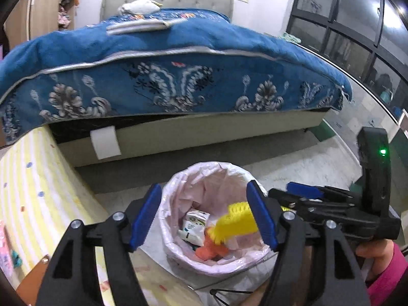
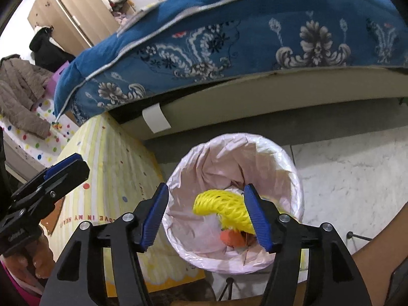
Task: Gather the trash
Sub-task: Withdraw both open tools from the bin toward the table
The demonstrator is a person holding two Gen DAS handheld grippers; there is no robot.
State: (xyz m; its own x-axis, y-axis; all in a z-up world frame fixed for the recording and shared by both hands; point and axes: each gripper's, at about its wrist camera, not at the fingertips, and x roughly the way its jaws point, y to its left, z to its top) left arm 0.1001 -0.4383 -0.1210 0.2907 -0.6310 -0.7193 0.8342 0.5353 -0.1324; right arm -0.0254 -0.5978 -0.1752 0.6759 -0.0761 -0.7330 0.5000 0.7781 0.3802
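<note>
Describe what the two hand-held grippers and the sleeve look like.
Both match: the left hand-held gripper and right hand-held gripper have black angular linkage arms with silver pivot bolts and ribbed blue finger pads. A green indicator light glows on the right one's black body. The sleeve is pink.

Blue-quilted bed (image 1: 178,58), dark windows (image 1: 352,25)

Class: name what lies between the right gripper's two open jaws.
A yellow mesh net, blurred, over the lined trash bin, against one jaw of the right gripper. The right wrist view shows it.
</note>
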